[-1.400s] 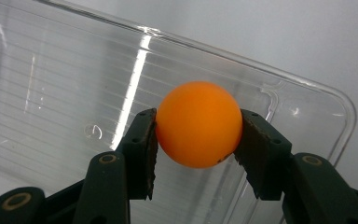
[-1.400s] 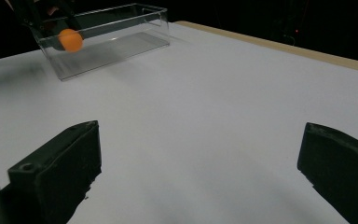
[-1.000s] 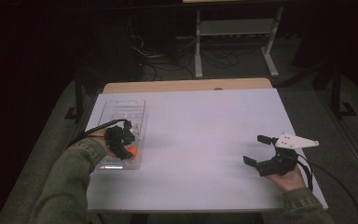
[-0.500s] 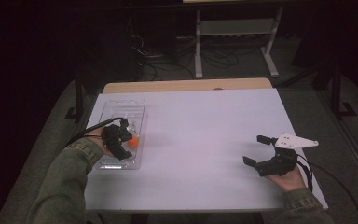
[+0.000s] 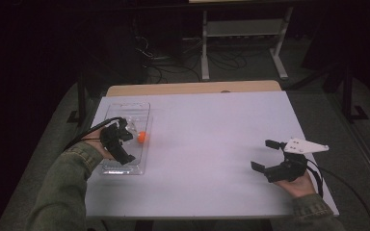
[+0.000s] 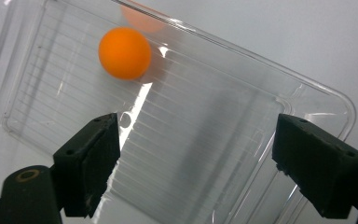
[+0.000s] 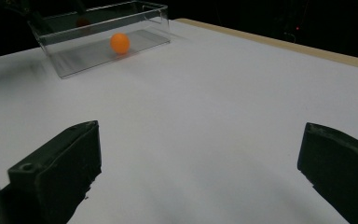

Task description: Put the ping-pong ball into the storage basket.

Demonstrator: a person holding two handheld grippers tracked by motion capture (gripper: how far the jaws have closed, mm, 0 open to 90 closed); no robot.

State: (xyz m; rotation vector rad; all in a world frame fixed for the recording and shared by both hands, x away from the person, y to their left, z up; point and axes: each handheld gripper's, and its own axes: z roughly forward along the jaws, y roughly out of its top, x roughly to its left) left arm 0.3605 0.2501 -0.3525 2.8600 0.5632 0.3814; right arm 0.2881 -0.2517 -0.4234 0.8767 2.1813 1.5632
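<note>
One smooth orange ball (image 6: 124, 52) already lies inside our clear ribbed plastic tray (image 5: 110, 166) on the white tabletop (image 5: 212, 144). Our left hand-held gripper (image 6: 196, 163) has just been opening, jaws apart and empty above it. Our right hand-held gripper (image 5: 265, 155) rests wide open, holding nothing; little seems left.

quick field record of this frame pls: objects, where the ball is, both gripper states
surface: white table top
container: clear plastic rectangular tray, at the table's left side
ball: small orange ball, lying inside the tray, free of both grippers
left gripper: over the tray, jaws have just been opening, nothing between them
right gripper: open, empty, low over the table's right side, far from the tray
contact: no gripper touches the ball
</note>
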